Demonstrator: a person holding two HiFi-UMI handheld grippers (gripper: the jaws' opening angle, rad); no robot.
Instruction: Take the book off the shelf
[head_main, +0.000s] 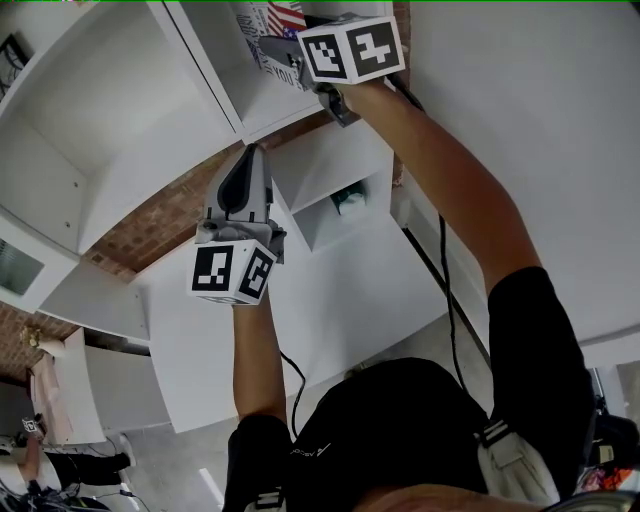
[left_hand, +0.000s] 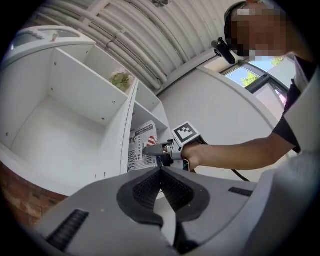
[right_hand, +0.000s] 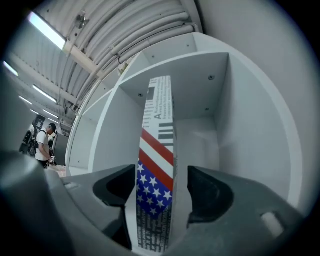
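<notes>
Book (right_hand: 157, 150): stands upright in shelf (right_hand: 240, 125) compartment at frame centre, between spread jaws of right hand-held gripper (right_hand: 156, 195), not pinched. Left hand-held gripper (left_hand: 160, 172), lower centre: pressed together, holds nothing.

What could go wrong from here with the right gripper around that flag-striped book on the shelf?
The right gripper straddles the book with open jaws, a gap beside one pad; pulling back now would likely leave it behind. The book stands upright with no other book beside it in its compartment, so a nudge might tip it. The left gripper is shut and away from it, no help catching.
</notes>
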